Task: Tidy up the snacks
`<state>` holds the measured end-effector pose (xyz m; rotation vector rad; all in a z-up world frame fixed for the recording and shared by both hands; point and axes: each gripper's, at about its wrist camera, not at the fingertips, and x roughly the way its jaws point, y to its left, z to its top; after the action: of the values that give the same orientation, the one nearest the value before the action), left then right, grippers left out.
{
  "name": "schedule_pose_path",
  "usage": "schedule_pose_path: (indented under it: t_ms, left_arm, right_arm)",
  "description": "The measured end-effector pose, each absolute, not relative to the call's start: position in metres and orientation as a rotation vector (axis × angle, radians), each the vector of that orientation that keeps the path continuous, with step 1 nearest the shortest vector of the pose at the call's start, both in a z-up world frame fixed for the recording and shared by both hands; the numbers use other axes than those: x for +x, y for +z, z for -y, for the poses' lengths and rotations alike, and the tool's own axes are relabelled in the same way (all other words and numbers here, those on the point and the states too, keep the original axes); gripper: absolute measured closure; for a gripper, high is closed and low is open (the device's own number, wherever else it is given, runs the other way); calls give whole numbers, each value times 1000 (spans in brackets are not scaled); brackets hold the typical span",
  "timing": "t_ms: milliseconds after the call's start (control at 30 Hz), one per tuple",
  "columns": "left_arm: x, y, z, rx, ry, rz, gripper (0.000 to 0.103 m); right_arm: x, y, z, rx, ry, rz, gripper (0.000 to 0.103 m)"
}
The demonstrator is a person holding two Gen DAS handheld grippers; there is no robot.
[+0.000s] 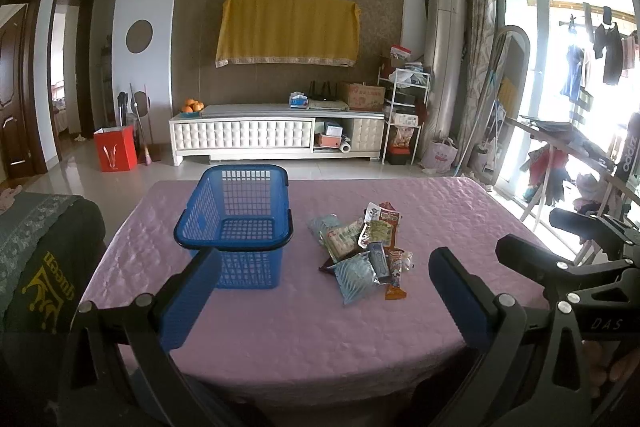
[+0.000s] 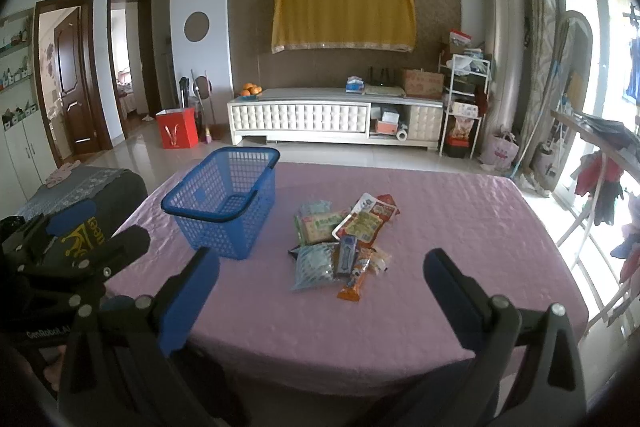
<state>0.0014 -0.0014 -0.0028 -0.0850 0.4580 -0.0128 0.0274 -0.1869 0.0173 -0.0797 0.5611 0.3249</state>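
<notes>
A pile of snack packets (image 1: 362, 251) lies on a table draped in a pink quilted cloth (image 1: 440, 211), just to the right of a blue plastic basket (image 1: 240, 227) that stands upright with nothing visible inside it and its black-trimmed handles folded down along the rim. The packets overlap one another: a silvery blue pouch (image 1: 356, 277) sits at the near edge of the pile, an orange-ended wrapper (image 1: 396, 287) beside it, pale green packs (image 1: 340, 235) on the side toward the basket, and a red-and-white packet (image 1: 384, 215) at the far end. The pile and the basket are apart, with bare cloth between them.

The left gripper (image 1: 326, 287) hovers above the near edge of the table, nearer the camera than the basket, its blue-padded fingers (image 1: 192, 291) spread wide and holding nothing. The right gripper (image 2: 320, 287) hangs over the same edge, on the pile's side of the basket, its fingers (image 2: 452, 291) likewise spread wide and empty. Each gripper shows at the margin of the other's view.

Beyond the basket, across a tiled floor, a white TV cabinet (image 2: 336, 115) stands against the wall beneath a yellow cloth cover (image 2: 344, 17), with a red paper bag (image 2: 176, 133) on the floor to its left.
</notes>
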Motion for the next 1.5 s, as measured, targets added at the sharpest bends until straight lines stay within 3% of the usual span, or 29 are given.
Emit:
schedule_pose_path:
  t_ms: [1500]
  left_arm:
    - [-1, -7, -2, -72, 4, -470, 0]
  right_arm:
    - [28, 4, 181, -77, 349, -597, 0]
